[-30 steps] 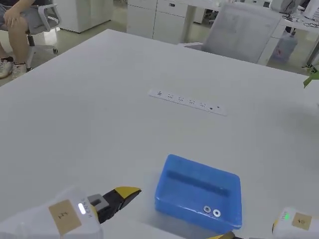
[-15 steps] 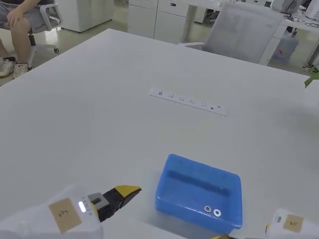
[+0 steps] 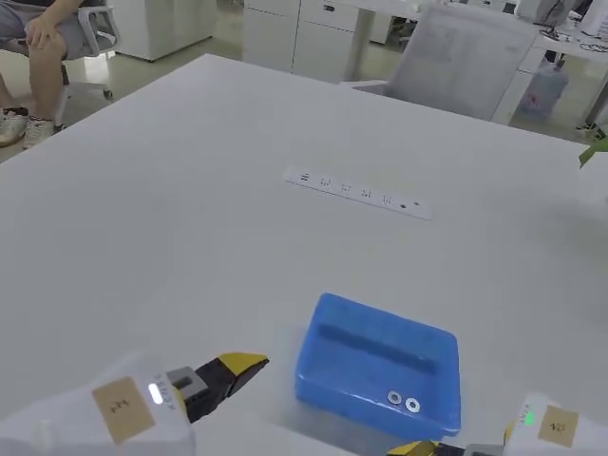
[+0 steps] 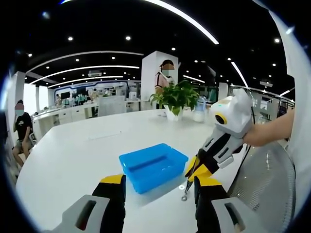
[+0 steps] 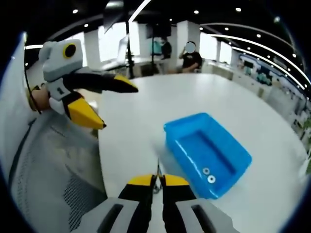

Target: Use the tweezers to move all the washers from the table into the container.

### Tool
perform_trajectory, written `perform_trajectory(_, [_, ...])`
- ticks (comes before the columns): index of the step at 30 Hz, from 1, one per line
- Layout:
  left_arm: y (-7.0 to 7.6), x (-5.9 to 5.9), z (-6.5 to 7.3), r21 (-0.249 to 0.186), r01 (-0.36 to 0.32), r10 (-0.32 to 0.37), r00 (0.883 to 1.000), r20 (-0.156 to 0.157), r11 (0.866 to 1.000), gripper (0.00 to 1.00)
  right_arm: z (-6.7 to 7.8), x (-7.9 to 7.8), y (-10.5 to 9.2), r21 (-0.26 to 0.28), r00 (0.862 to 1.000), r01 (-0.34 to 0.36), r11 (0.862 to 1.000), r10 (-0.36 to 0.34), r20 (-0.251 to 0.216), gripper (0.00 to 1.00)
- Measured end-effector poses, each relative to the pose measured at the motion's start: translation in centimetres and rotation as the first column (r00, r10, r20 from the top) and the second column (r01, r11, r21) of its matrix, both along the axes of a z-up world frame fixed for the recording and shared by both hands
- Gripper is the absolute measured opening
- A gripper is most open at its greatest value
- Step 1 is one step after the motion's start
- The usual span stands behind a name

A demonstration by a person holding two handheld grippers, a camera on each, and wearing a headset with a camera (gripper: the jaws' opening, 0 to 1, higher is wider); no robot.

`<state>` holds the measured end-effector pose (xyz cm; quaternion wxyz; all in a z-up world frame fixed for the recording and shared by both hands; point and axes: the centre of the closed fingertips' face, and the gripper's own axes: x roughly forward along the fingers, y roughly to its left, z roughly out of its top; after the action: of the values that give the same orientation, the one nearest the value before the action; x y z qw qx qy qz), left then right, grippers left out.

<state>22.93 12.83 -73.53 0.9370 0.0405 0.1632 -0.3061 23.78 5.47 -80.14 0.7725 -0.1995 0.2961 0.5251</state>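
Right gripper (image 5: 156, 178) is clamping the tweezers (image 5: 158, 169), its yellow jaws sitting almost together on the thin metal shaft; in the left gripper view the tweezers are pointing down from those jaws toward the table (image 3: 190, 218), tips close to the surface and just beside a corner of the container (image 3: 378, 365); whether the tips are pinching anything, cannot tell. Left gripper (image 4: 160, 187) is holding its jaws wide apart, nothing between them; in the head view it is sitting low at the left, near the container's left wall but apart from it. The blue container is standing upright on the white table, between the two grippers; two washers (image 5: 206, 171) are lying flat on its floor, just beside each other and near one end wall. A white power strip (image 3: 356, 194) is lying flat on the table well beyond the container; a grey chair (image 3: 456, 57) is standing at the far edge; a person (image 3: 43, 38) is sitting at the far left; a potted plant (image 4: 177, 97) is showing in the left gripper view beyond the container.
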Motion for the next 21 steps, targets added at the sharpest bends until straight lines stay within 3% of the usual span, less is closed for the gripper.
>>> perform_trajectory(6, [0.0, -0.1, 0.0, -0.005, 0.004, -0.004, 1.0, 0.002, 1.0, 0.56, 1.4, 0.4, -0.1, 0.014, 1.0, 0.007, 1.0, -0.007, 0.023, 0.02])
perform_trajectory(14, [-0.1, -0.2, -0.1, -0.002, 0.017, -0.017, 1.0, 0.0, 1.0, 0.56, 4.8, 2.0, 0.2, 0.063, 0.996, 0.051, 0.997, -0.056, 0.071, 0.02])
perform_trajectory(21, [0.0, -0.1, 0.2, -0.025, 0.003, -0.003, 1.0, 0.002, 1.0, 0.56, 6.4, 3.4, 0.4, 0.116, 0.993, 0.093, 0.989, -0.101, 0.065, 0.02])
